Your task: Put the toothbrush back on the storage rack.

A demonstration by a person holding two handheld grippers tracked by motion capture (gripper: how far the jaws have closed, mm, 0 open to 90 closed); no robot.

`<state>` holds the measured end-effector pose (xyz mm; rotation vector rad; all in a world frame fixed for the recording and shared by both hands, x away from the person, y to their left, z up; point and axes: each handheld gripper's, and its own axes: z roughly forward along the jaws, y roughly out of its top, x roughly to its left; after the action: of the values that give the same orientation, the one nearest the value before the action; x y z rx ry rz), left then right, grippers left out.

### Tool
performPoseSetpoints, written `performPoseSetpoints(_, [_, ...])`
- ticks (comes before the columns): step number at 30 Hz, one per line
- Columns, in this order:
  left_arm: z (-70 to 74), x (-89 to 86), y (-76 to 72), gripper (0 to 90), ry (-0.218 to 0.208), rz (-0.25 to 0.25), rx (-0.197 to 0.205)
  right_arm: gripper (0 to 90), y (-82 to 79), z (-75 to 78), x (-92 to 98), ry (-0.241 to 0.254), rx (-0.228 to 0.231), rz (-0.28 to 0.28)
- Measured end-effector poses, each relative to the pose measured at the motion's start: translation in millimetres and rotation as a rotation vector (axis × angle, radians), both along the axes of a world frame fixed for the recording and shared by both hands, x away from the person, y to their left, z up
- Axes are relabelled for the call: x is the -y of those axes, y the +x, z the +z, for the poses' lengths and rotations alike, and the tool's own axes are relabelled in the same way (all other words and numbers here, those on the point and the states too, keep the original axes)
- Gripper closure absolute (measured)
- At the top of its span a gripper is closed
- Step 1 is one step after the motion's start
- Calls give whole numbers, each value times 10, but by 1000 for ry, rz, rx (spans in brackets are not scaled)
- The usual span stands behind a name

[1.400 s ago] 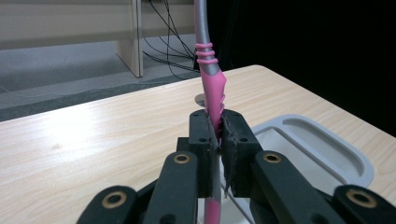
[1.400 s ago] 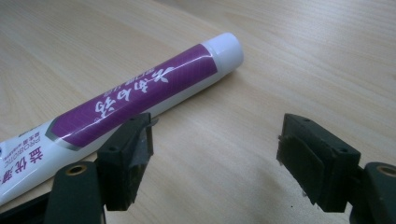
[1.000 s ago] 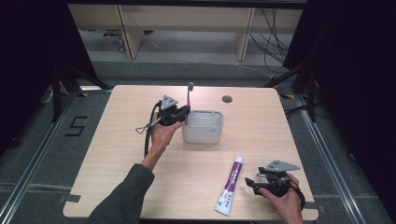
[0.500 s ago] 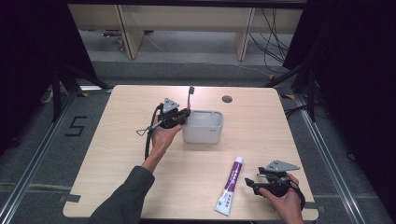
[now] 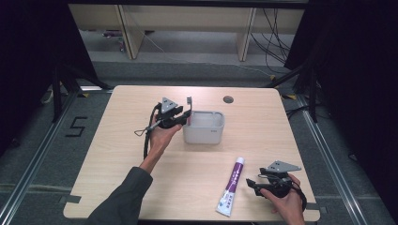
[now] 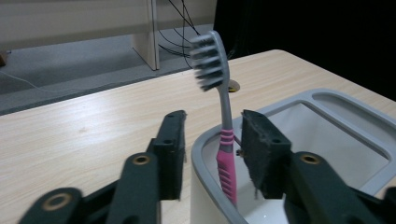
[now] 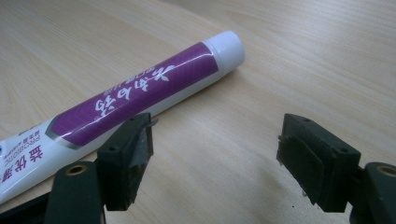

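Note:
A grey and pink toothbrush [image 6: 224, 116] stands head-up in the near corner of a grey holder cup [image 6: 327, 107] at the table's middle [image 5: 202, 127]. My left gripper [image 5: 187, 117] straddles the cup's left rim. Its jaws have just been opening, and the brush handle now sits between them [image 6: 212, 135] with a gap on both sides. A purple and white toothpaste tube [image 5: 232, 186] lies flat on the wood near the front edge. My right gripper [image 5: 251, 183] rests just right of it. It is open, its left jaw beside the tube [image 7: 140, 100] and bare wood between the jaws [image 7: 215, 144].
A round cable hole [image 5: 228, 99] sits at the table's far side. The wooden table [image 5: 117, 154] ends close behind my right hand at the front edge. Pale shelving and cables stand beyond the far edge.
My left gripper's jaws have spread apart from the toothbrush, which stays upright in the cup. Neither hand has moved, and the tube lies as before.

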<state>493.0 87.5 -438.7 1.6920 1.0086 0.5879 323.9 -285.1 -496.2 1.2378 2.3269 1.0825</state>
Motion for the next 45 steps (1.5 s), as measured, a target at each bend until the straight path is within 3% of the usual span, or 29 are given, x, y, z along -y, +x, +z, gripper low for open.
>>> performPoseSetpoints(7, [74, -88, -37, 489, -16, 21, -3, 271, 1, 0, -2, 5, -1, -1])
performPoseSetpoints(23, [181, -289, -265, 367, -21, -17, -72, 271, 5, 0, 1, 5, 9, -3])
performPoseSetpoints(29, [171, -358, -366, 357, -15, -23, -71, 271, 5, 9, 12, -8, 17, -3])
performPoseSetpoints(30, [172, -379, -397, 356, -17, -27, -74, 271, -9, 12, -6, 12, -10, -16])
performPoseSetpoints(31, [171, -392, -411, 351, -13, -31, -77, 271, 3, 13, 9, -6, 12, -7])
performPoseSetpoints(38, [153, -465, -494, 334, -4, -36, -84, 271, 3, 13, 9, -6, 12, -8])
performPoseSetpoints(45, [58, -590, -578, 318, -5, -55, -85, 271, 4, 6, 3, 5, 2, -8])
